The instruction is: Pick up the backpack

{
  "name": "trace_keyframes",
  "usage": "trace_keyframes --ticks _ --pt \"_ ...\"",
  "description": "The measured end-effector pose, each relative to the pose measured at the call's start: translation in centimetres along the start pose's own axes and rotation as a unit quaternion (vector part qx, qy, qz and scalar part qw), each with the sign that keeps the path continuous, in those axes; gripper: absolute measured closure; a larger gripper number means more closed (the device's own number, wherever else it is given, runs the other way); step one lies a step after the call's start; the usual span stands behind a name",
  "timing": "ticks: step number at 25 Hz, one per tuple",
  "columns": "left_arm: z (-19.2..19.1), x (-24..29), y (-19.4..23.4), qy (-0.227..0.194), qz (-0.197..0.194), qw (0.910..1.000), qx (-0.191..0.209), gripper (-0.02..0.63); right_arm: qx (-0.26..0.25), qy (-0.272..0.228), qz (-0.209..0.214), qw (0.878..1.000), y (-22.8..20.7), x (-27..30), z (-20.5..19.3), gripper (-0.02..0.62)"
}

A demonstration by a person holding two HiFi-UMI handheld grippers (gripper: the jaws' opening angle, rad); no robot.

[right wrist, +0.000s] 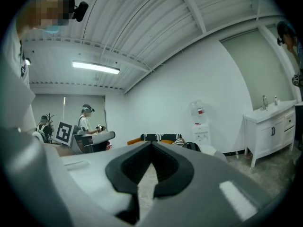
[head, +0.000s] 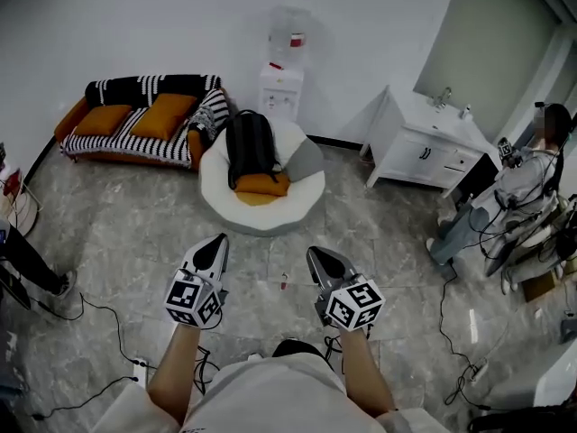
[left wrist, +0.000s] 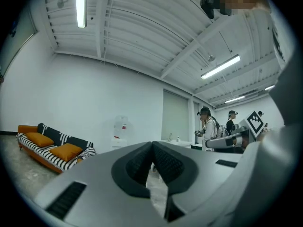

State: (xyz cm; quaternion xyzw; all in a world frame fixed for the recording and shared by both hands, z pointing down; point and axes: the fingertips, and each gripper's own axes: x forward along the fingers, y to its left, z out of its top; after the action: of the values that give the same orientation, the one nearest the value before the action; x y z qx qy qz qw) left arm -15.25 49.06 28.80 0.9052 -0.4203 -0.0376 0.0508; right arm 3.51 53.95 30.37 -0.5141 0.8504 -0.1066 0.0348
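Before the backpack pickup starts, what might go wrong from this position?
Both the left claw and right claw are shut and empty, well short of the black fabric backpack; arriving shut would likely just shove it. The backpack leans upright on the round white beanbag seat with an orange cushion at its base, so a one-sided grab may topple it. Loose black floor cables underfoot could trip a step forward.

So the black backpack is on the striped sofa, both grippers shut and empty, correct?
Not on the sofa. The black backpack sits on the round white chair beside the striped sofa, as the head view shows. The rest holds: the left gripper and the right gripper are both shut and empty.
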Motion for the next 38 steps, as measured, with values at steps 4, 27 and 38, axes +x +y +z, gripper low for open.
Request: trace_keyframes --ticks 4,27,38 --pt "-0.4 0.4 -0.6 0.007 -0.003 1.0 0.003 0.606 0.005 0.009 0.007 1.0 -0.1 0.3 -0.4 0.592" --pt "-0.6 13.7 7.2 0.021 0.069 0.9974 -0.001 0.606 0.015 0.016 0.072 0.997 -11.9 14.8 1.8 0.592" --pt "-1.8 21.3 8.2 0.03 0.103 0.9942 0.002 0.606 0.028 0.024 0.105 0.994 -19.3 19.8 2.4 0.592"
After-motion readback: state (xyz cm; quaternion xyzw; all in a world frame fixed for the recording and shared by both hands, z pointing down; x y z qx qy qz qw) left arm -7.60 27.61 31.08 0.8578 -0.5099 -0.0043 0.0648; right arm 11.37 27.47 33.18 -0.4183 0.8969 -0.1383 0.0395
